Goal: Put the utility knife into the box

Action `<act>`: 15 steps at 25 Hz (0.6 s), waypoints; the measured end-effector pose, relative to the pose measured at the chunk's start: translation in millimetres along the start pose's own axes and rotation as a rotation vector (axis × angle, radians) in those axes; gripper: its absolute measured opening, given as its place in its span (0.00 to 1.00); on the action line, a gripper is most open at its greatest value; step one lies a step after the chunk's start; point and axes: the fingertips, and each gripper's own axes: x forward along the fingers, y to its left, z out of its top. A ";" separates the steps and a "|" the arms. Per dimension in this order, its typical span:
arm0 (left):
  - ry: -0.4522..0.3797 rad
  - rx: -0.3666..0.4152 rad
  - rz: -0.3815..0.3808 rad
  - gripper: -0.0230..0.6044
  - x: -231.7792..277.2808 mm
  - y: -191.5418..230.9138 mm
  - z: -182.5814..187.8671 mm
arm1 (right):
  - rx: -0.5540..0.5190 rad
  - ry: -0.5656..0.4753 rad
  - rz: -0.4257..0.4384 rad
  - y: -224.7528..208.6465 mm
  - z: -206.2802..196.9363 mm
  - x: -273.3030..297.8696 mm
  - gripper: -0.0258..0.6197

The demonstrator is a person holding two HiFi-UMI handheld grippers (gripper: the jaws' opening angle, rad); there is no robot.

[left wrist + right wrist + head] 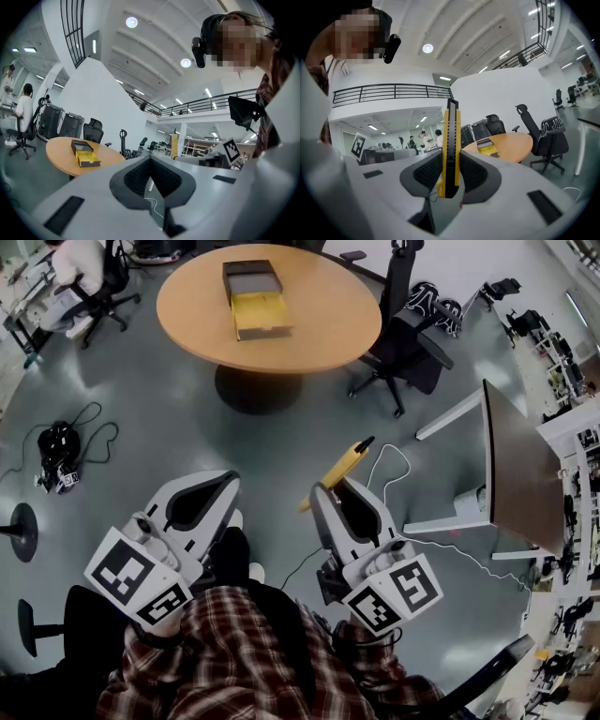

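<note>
Nearest me in the head view are the plaid sleeves and the two marker cubes. Past them the left gripper (221,486) is empty, and the right gripper (337,491) is clamped on the yellow utility knife (341,470), whose long axis slants off to the far right above the floor. The box (255,298) sits open on the round table (319,324), well apart from both grippers, far ahead and a bit left of the knife. In the left gripper view, the left gripper (151,160) has its jaws closed together with nothing between them, and the box (85,154) is off to the far left on the table (58,146). In the right gripper view, the right gripper (449,174) pinches the utility knife (451,140) near its lower end, so it stands upright past the pads, with the box (487,148) far off, just right of it. I reckon the right hand carries this one. It'll have to close that whole gap first.
</note>
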 end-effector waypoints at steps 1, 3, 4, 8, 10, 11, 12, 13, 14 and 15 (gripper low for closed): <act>-0.001 -0.003 -0.004 0.05 5.9 10.1 2.3 | -0.003 0.004 -0.004 -4.0 1.5 10.6 0.23; -0.003 -0.006 -0.013 0.05 18.4 30.7 8.0 | -0.007 0.010 -0.010 -12.3 5.1 32.3 0.23; -0.004 -0.007 -0.018 0.05 25.1 41.2 11.7 | -0.009 0.011 -0.013 -16.6 7.6 43.7 0.23; -0.015 0.003 -0.045 0.05 52.1 85.5 30.9 | -0.023 -0.001 -0.023 -34.5 24.4 96.3 0.23; -0.022 0.010 -0.057 0.05 62.0 109.8 40.5 | -0.032 -0.016 -0.026 -40.1 33.6 124.8 0.23; -0.022 0.013 -0.063 0.05 66.0 121.5 44.5 | -0.036 -0.021 -0.027 -41.9 37.0 138.1 0.23; -0.020 0.016 -0.068 0.05 69.8 132.5 48.0 | -0.037 -0.024 -0.030 -43.6 39.6 150.4 0.23; -0.018 0.017 -0.073 0.05 73.8 142.6 51.2 | -0.036 -0.025 -0.033 -45.8 41.8 161.5 0.23; -0.016 0.017 -0.077 0.05 78.2 151.8 54.5 | -0.033 -0.026 -0.037 -48.7 43.9 171.5 0.23; -0.014 0.016 -0.080 0.05 82.7 160.3 57.8 | -0.028 -0.025 -0.042 -52.3 45.6 180.5 0.23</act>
